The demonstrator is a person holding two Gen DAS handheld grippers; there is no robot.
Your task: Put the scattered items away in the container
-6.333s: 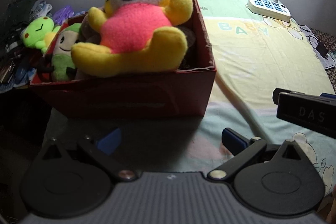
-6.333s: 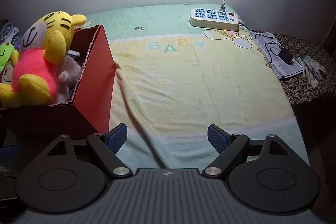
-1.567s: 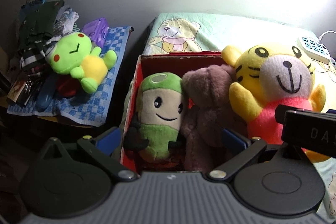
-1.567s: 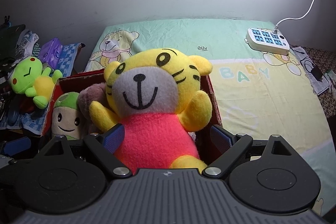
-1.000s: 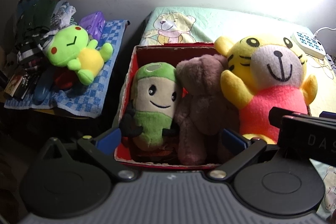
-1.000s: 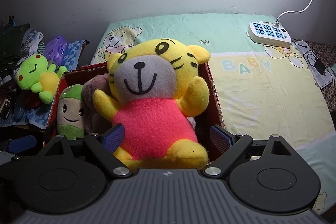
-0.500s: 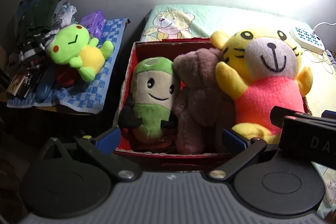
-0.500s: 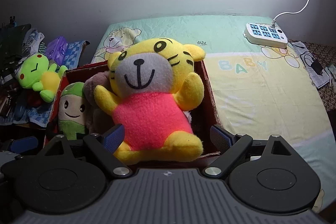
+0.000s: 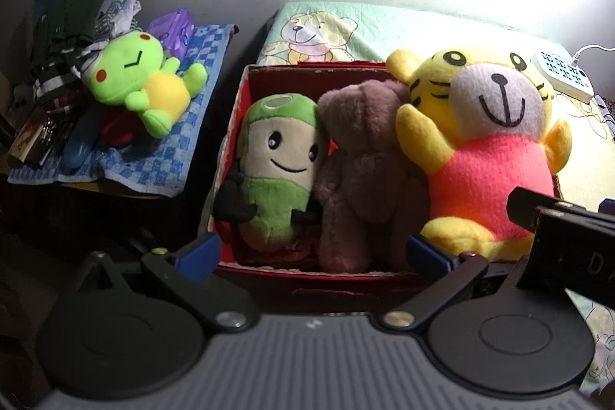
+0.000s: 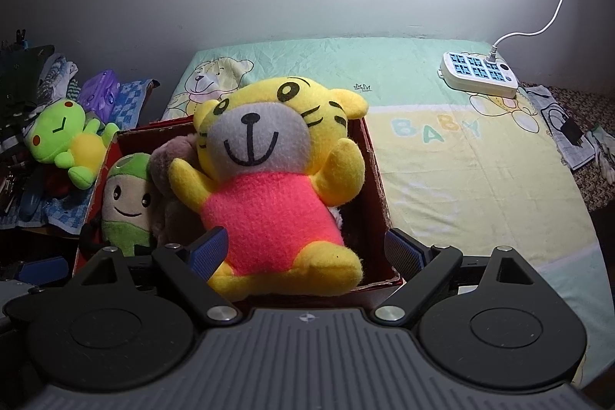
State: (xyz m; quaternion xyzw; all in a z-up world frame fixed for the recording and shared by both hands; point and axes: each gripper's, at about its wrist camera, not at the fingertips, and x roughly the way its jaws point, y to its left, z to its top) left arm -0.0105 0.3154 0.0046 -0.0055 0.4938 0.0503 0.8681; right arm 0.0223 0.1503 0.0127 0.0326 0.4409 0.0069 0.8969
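A red box (image 9: 307, 279) (image 10: 378, 179) stands on the bed's left end. In it sit a green plush (image 9: 276, 156) (image 10: 127, 202), a brown bear (image 9: 365, 160) (image 10: 169, 156) and a yellow tiger in a pink shirt (image 9: 484, 141) (image 10: 269, 187). A green frog plush (image 9: 142, 79) (image 10: 65, 141) lies outside on a blue checked cloth to the left. My left gripper (image 9: 313, 252) is open and empty, just short of the box's near wall. My right gripper (image 10: 307, 248) is open and empty, its jaws either side of the tiger's legs without closing on it.
The bed sheet (image 10: 461, 156) with "BABY" print stretches right of the box. A white power strip (image 10: 480, 73) with its cable lies at the far right. Papers and a charger (image 10: 569, 133) sit beyond the bed's right edge. Clothes and clutter (image 9: 65, 22) pile up at the left.
Both grippers have drawn back slightly and tilted; the box and its plush toys sit a little lower and farther in view. Both stayed open and empty. The toys have not moved.
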